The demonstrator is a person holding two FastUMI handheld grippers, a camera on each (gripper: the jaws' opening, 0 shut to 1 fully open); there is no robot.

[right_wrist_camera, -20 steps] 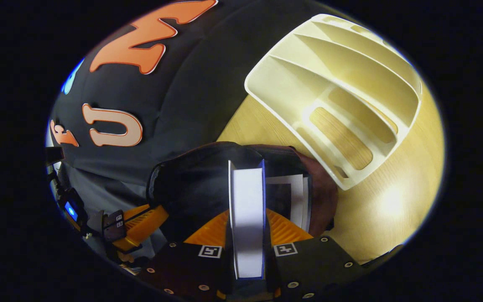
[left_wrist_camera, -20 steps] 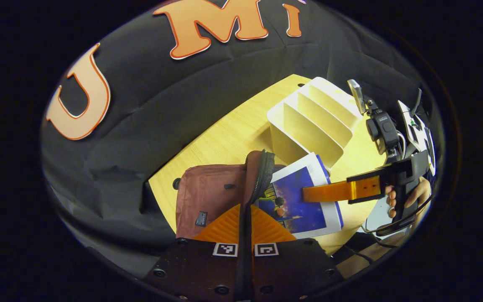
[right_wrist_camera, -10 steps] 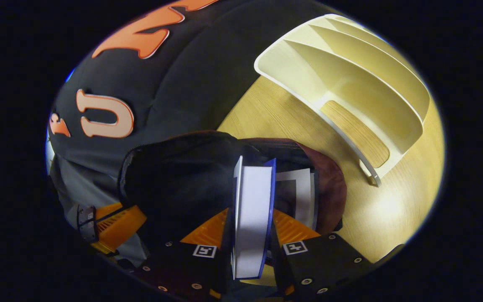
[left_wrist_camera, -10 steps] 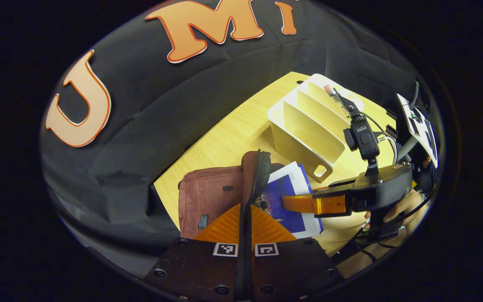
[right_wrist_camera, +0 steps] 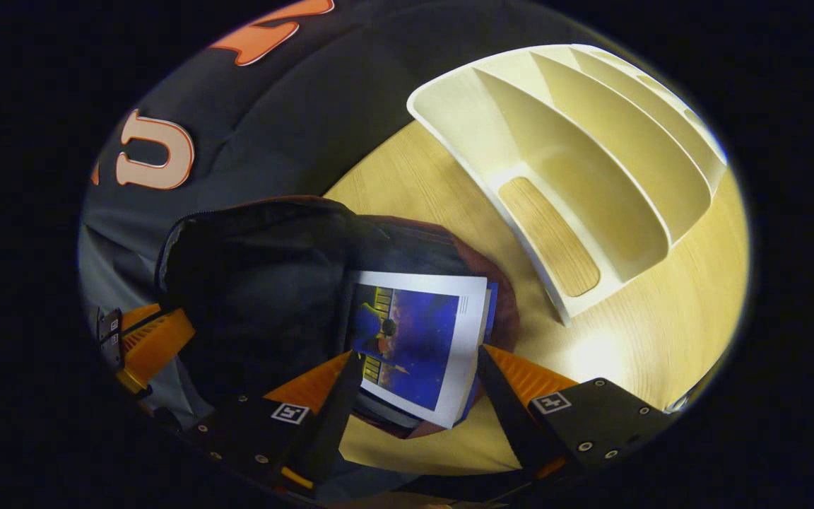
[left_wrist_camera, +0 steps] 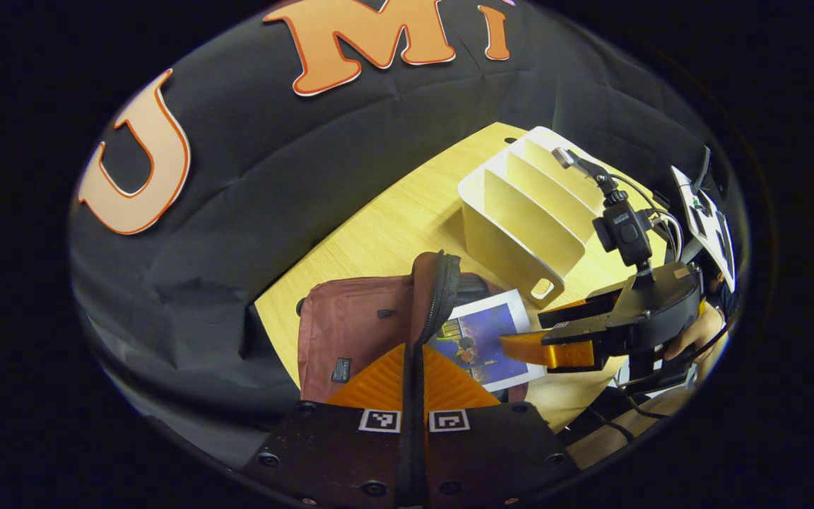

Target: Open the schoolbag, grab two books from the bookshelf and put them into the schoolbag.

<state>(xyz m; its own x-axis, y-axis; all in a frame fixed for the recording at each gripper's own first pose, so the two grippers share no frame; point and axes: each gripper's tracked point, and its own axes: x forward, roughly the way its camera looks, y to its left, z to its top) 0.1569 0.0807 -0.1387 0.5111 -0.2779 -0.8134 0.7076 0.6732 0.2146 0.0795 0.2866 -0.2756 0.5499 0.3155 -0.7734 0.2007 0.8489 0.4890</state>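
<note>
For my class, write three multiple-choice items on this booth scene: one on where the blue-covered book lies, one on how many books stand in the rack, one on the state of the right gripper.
1. Where does the blue-covered book lie?
A. In the mouth of the schoolbag
B. In the rack
C. On the floor

2. How many books stand in the white rack?
A. Two
B. None
C. Four

3. The right gripper is:
A. Shut on the book
B. Shut on the bag's flap
C. Open

Key: 1 A, its far end goes under the raised flap; 2 B, every slot shows bare; 3 C, its fingers stand apart on either side of the book.
</note>
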